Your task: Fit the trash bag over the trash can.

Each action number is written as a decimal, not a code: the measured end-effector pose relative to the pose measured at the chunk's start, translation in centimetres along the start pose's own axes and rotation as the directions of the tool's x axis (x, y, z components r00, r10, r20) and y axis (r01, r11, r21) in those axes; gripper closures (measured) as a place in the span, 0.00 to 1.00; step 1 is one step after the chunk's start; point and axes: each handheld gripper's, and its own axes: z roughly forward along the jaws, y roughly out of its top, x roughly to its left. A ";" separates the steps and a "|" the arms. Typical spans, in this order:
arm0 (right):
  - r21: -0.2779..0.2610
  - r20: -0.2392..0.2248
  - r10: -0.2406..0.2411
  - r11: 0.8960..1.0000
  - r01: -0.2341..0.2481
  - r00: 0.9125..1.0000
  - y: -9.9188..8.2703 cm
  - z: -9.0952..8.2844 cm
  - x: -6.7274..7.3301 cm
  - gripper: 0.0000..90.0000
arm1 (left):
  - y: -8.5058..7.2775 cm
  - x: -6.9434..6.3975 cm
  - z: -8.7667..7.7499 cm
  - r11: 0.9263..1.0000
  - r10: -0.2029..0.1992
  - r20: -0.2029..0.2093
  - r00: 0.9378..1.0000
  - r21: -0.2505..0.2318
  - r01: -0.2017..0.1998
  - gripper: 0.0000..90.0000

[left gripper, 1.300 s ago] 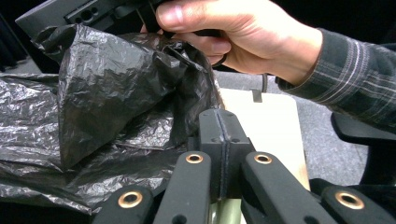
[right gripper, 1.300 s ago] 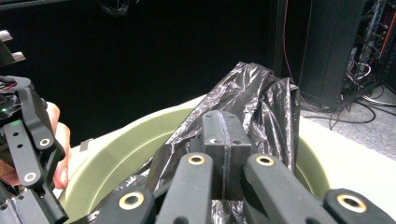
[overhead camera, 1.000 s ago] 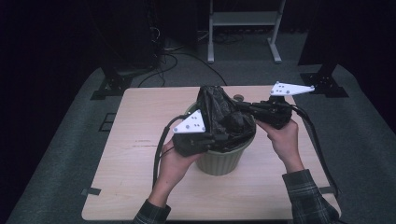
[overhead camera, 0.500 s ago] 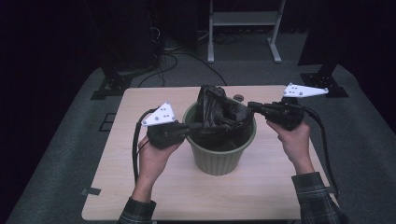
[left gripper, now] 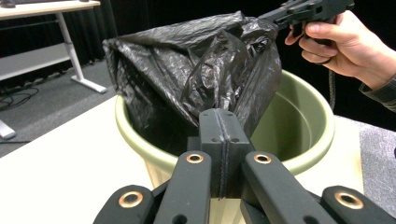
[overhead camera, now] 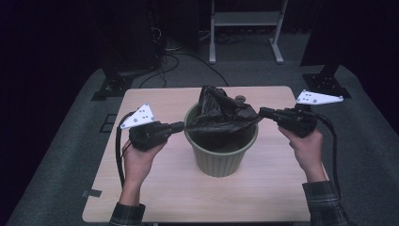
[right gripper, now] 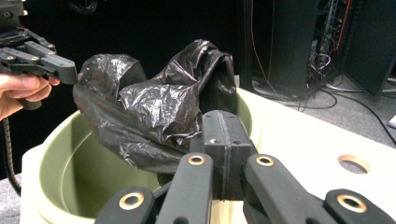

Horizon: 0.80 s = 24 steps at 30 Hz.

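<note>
- My left gripper (overhead camera: 181,126) is clenched on the left edge of the crinkled black plastic bin bag (overhead camera: 221,113); in the left gripper view the jaws meet flush with film pinched at the tip.
- My right gripper (overhead camera: 262,112) is clenched on the bag's right edge, jaws pressed together in the right gripper view too.
- The bag is stretched between the two grippers over the mouth of the round pale green plastic bucket (overhead camera: 221,157); its bulk bunches up at the far rim, and part of it hangs inside.
- The bucket stands mid-way on the light wood counter (overhead camera: 155,188), between my two hands.
- A round hole in the counter top (right gripper: 353,163) sits beyond the bucket, clear of both grippers.
- Beyond the counter: a white metal stand with two feet (overhead camera: 244,19), loose black cables on the grey floor (overhead camera: 174,52), and dark stand bases at the left (overhead camera: 113,84) and right (overhead camera: 327,82) far corners.
- The bag's raised heap blocks the bucket's far rim from me; I can't tell how deep the film reaches.
</note>
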 end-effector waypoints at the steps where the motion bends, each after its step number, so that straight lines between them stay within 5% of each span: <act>1: 0.005 0.009 -0.001 1.000 0.001 1.000 -0.2 0.0 0.0 1.00 | -0.2 0.0 -0.1 1.000 -0.001 0.001 1.000 0.001 0.001 1.00; 7: -0.001 0.003 0.003 1.000 -0.003 1.000 -0.6 -0.6 0.0 1.00 | -0.6 -0.1 -0.2 1.000 -0.010 0.021 1.000 -0.012 0.010 1.00; 10: -0.001 0.002 -0.001 1.000 0.001 1.000 -0.5 -0.7 0.1 1.00 | 0.0 -0.6 0.4 0.999 -0.011 0.063 0.998 -0.032 0.013 0.85; 17: -0.007 -0.002 -0.004 1.000 0.004 1.000 -0.2 -0.7 0.2 1.00 | 2.5 -4.0 3.5 0.998 0.063 0.139 0.988 -0.012 -0.062 0.68; 24: -0.009 -0.007 -0.006 1.000 0.006 1.000 -0.2 -0.7 0.3 1.00 | 3.3 -3.6 7.0 0.998 0.051 0.182 0.982 0.027 -0.056 0.67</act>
